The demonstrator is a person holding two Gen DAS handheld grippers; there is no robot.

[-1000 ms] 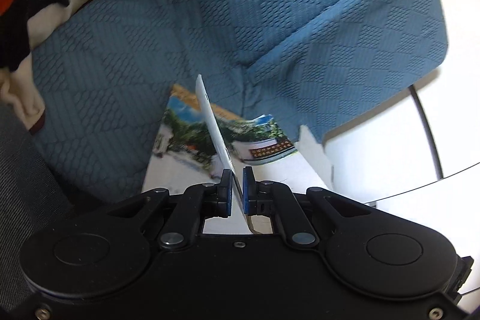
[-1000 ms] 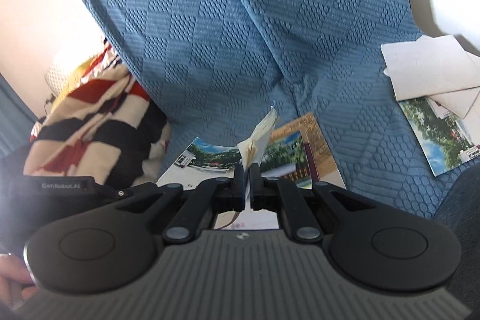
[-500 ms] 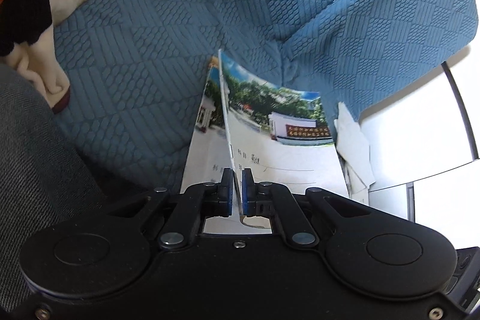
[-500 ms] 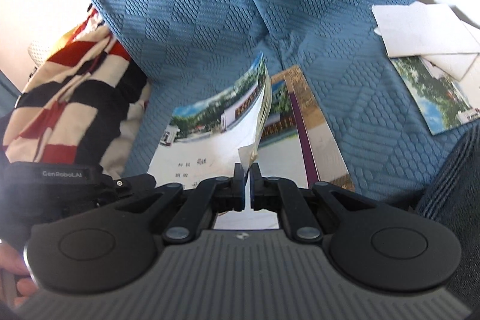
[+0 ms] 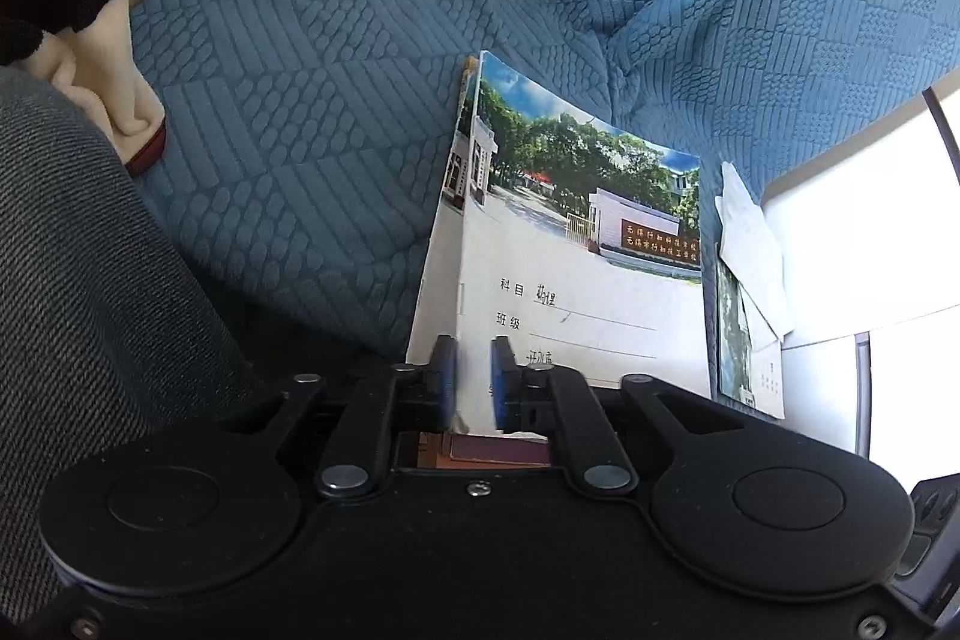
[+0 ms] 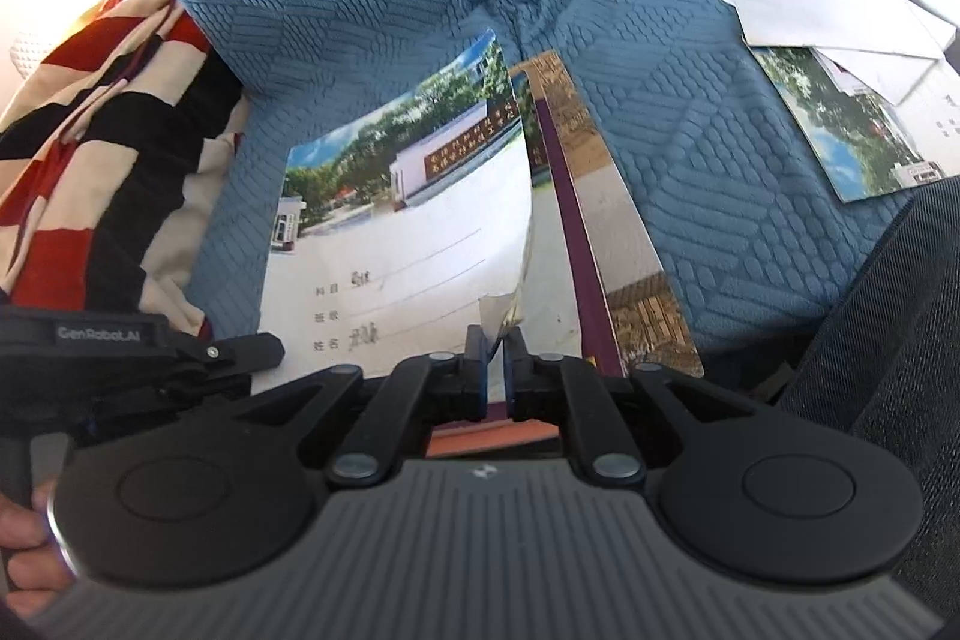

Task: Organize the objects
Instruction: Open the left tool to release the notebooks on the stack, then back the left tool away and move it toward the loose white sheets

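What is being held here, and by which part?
The booklet, apparently by its near right corner, between the fingers of the right gripper. The left gripper has just been opening; its fingers stand apart around the near left edge, not pressing.

our left gripper [image 5: 474, 382] is matte black, with 2 round discs on its body, silver pivot pins on the angled link arms, blue pads [image 5: 445, 376] inside the fingers and small screws near 6 o'clock. our right gripper [image 6: 495, 370] matches it but has a ribbed grey housing; white "genrobot.ai" lettering sits at 9 o'clock there.
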